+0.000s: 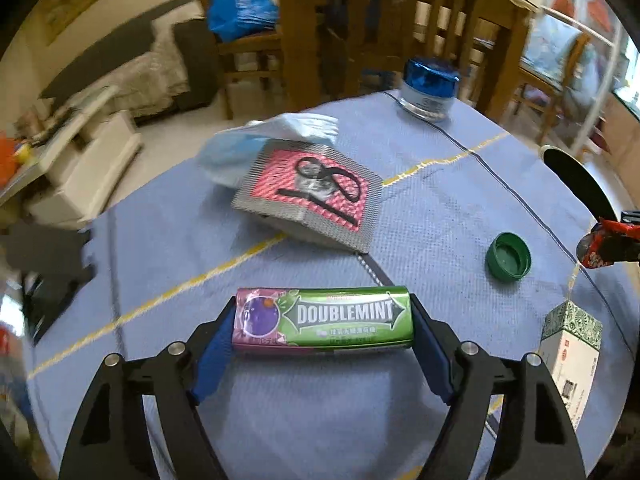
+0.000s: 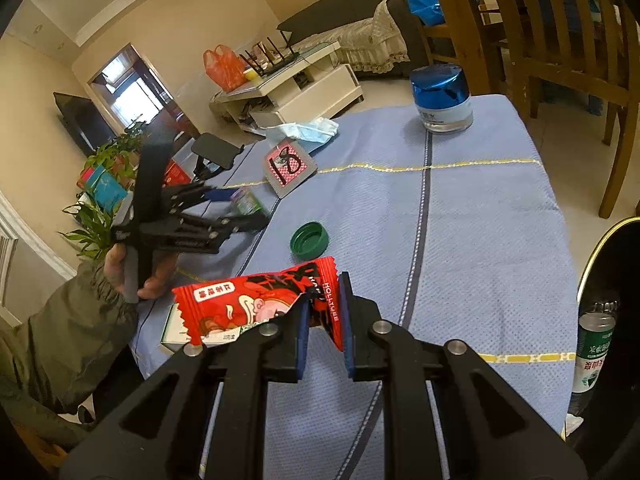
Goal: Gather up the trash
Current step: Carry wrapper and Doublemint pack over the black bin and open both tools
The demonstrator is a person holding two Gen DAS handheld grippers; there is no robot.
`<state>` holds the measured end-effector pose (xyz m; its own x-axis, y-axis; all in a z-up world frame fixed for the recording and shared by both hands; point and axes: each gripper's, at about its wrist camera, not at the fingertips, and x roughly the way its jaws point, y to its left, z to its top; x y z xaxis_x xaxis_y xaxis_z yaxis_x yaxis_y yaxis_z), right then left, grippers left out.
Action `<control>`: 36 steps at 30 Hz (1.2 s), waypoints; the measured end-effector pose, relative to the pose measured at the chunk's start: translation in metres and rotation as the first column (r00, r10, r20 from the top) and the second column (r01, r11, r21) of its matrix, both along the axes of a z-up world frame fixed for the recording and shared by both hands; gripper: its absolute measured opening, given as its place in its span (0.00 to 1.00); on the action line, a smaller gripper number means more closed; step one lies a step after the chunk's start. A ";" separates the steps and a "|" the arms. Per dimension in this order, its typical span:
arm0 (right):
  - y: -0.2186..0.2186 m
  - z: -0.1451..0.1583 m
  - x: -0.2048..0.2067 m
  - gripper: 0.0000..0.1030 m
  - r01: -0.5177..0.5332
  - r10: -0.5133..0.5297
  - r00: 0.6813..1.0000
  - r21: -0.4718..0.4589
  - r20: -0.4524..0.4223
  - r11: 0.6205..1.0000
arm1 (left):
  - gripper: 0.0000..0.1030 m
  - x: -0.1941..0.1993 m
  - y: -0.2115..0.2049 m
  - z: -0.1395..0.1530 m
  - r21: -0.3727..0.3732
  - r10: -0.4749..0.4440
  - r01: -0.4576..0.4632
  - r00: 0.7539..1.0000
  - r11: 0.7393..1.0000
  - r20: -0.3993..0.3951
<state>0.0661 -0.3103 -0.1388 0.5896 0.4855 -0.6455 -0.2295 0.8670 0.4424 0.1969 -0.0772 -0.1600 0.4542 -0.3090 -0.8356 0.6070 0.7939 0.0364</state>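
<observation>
While right view alone shows bottle point(image 2: 595, 346), bin point(image 2: 612, 264) seems beside it

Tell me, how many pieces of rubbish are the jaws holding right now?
2: a green Doublemint gum pack between the left gripper's jaws, a torn red snack wrapper in the right gripper's. More litter lies on the table.

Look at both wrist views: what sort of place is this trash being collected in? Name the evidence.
Most likely a home living and dining room. Wooden dining chairs stand by the cloth-covered table, a covered sofa sits behind a white coffee table, and a dark TV stands near potted plants.
</observation>
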 end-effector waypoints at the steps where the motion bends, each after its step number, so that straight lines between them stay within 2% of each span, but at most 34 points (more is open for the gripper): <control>1: -0.002 0.000 0.000 0.13 0.004 -0.003 1.000 -0.002 0.002 1.000 | 0.75 -0.007 0.001 0.006 0.000 0.032 -0.032 0.999 1.000 0.022; 3: -0.008 0.002 -0.001 0.13 0.018 -0.018 1.000 0.002 0.008 1.000 | 0.75 -0.027 0.005 0.025 -0.026 0.108 -0.106 0.991 0.994 0.077; 5: -0.016 0.002 -0.002 0.13 0.043 -0.043 0.999 0.004 0.011 0.999 | 0.75 -0.049 0.006 0.047 -0.043 0.187 -0.183 0.971 0.982 0.149; 8: -0.029 0.002 -0.003 0.13 0.090 -0.090 0.996 -0.008 0.006 0.996 | 0.75 -0.079 0.007 0.075 -0.158 0.277 -0.253 0.949 0.954 0.153; 11: -0.047 -0.006 -0.003 0.13 0.169 -0.171 0.985 -0.061 -0.030 0.984 | 0.75 -0.100 -0.010 0.087 -0.220 0.309 -0.272 0.937 0.937 0.160; 13: -0.064 -0.010 -0.006 0.13 0.231 -0.237 0.970 -0.101 -0.049 0.968 | 0.75 -0.107 -0.030 0.086 -0.234 0.300 -0.266 0.946 0.935 0.124; 15: -0.082 -0.011 -0.010 0.13 0.285 -0.296 0.953 -0.154 -0.056 0.946 | 0.75 -0.113 -0.057 0.081 -0.225 0.257 -0.234 0.963 0.946 0.080; 16: -0.099 -0.010 -0.013 0.13 0.322 -0.337 0.939 -0.177 -0.067 0.930 | 0.75 -0.119 -0.074 0.078 -0.223 0.224 -0.206 0.973 0.953 0.060; 20: -0.161 -0.006 -0.031 0.15 0.471 -0.490 0.865 -0.164 -0.105 0.867 | 0.75 -0.133 -0.121 0.072 -0.230 0.132 -0.125 0.991 0.965 0.014; 21: -0.176 -0.010 -0.035 0.21 0.503 -0.523 0.842 -0.160 -0.130 0.849 | 0.75 -0.136 -0.133 0.071 -0.235 0.113 -0.109 0.994 0.966 0.005; 22: -0.190 -0.016 -0.039 0.35 0.539 -0.559 0.815 -0.155 -0.155 0.828 | 0.75 -0.136 -0.144 0.070 -0.236 0.095 -0.093 0.995 0.967 -0.002; 23: -0.201 -0.025 -0.043 0.43 0.577 -0.596 0.785 -0.152 -0.167 0.803 | 0.75 -0.138 -0.160 0.070 -0.232 0.077 -0.075 0.997 0.970 -0.001; 24: -0.207 -0.034 -0.045 0.55 0.593 -0.614 0.769 -0.161 -0.179 0.789 | 0.75 -0.140 -0.170 0.068 -0.229 0.068 -0.065 0.998 0.971 0.002; 25: -0.215 -0.051 -0.045 0.51 0.602 -0.628 0.742 -0.178 -0.235 0.778 | 0.75 -0.141 -0.180 0.068 -0.224 0.056 -0.054 0.998 0.973 0.005; 26: -0.222 -0.058 -0.047 0.48 0.617 -0.630 0.724 -0.143 -0.280 0.774 | 0.75 -0.142 -0.192 0.066 -0.219 0.044 -0.042 0.999 0.975 0.008; 28: -0.233 -0.051 -0.053 0.51 0.642 -0.622 0.737 -0.013 -0.264 0.767 | 0.75 -0.144 -0.202 0.063 -0.218 0.031 -0.030 1.000 0.976 0.002; 31: -0.238 -0.038 -0.055 0.56 0.681 -0.674 0.711 -0.040 -0.200 0.731 | 0.75 -0.143 -0.221 0.054 -0.202 0.013 -0.016 1.000 0.979 -0.015; 32: -0.241 -0.036 -0.056 0.56 0.689 -0.678 0.710 -0.011 -0.192 0.724 | 0.75 -0.143 -0.228 0.051 -0.190 0.008 -0.010 1.000 0.982 -0.014; 34: -0.242 -0.036 -0.057 0.62 0.693 -0.682 0.706 -0.010 -0.191 0.721 | 0.75 -0.144 -0.239 0.047 -0.174 -0.003 0.001 1.000 0.985 -0.011; 36: -0.242 -0.043 -0.050 0.69 0.678 -0.675 0.705 -0.072 -0.217 0.731 | 0.75 -0.143 -0.249 0.043 -0.163 -0.014 0.011 1.000 0.986 -0.017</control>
<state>0.0157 -0.5524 -0.1817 0.6110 0.0190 -0.7914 0.5180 0.7464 0.4178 0.0535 -0.3259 -0.1175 0.4345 -0.4476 -0.7815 0.6165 0.7805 -0.1043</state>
